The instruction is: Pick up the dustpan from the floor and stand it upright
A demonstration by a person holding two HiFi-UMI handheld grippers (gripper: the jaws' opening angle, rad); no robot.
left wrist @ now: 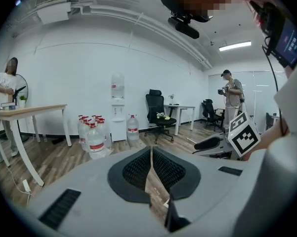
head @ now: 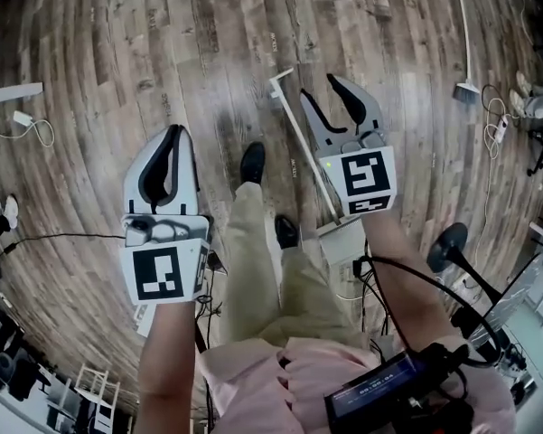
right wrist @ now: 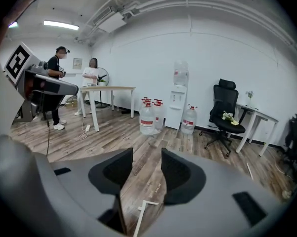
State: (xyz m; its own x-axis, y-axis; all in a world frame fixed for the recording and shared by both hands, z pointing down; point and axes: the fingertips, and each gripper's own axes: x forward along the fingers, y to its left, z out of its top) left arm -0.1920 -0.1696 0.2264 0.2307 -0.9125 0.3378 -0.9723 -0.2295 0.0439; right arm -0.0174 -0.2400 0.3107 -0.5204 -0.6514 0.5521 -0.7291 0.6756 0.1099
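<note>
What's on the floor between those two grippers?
Head view: the person's black shoes, trouser legs, and the white dustpan handle near the right gripper.

Dustpan (head: 300, 143) head half-hidden behind right gripper (head: 318, 86).

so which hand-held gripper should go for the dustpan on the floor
Right. The right hand-held gripper hangs open over the handle of the dustpan, and that handle shows between its jaws in its own view. The left hand-held gripper is shut and off to the side.
</note>
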